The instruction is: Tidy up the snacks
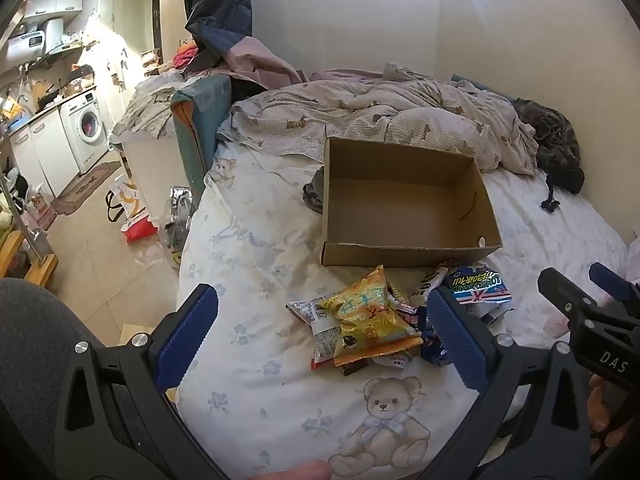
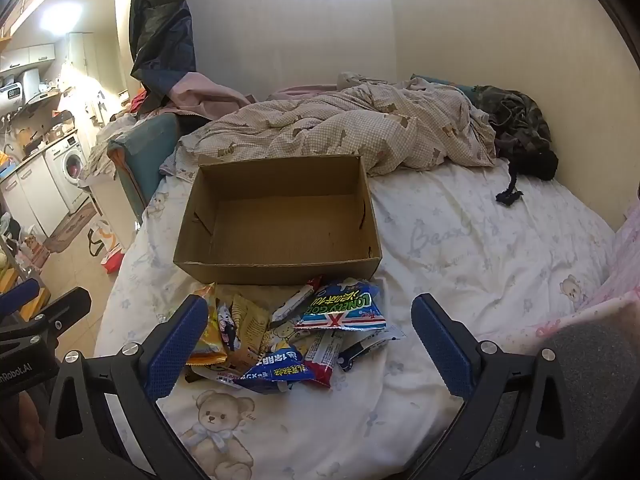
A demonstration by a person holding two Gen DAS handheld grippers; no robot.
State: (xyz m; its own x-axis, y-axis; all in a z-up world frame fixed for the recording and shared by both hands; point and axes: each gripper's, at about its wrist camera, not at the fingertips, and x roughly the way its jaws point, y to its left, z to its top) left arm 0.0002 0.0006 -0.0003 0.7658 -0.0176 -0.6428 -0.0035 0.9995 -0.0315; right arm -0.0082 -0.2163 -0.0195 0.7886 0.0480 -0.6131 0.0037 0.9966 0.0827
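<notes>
- L gripper (image 1: 320, 336) jaws wide, gripping nothing; yellow bag (image 1: 370, 320) lies between them, mid-frame.
- R gripper (image 2: 310, 340) wide too; snacks (image 2: 296, 336) between, untouched.
- Box (image 2: 276, 268) just above pile.

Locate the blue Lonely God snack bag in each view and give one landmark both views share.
Left wrist view: the blue Lonely God bag lies right of centre, below the cardboard box, past the yellow snack bag.
Right wrist view: the same bag lies at centre, just below the box, on top of the snack pile.
Shared landmark: the empty cardboard box on the bed.
</notes>
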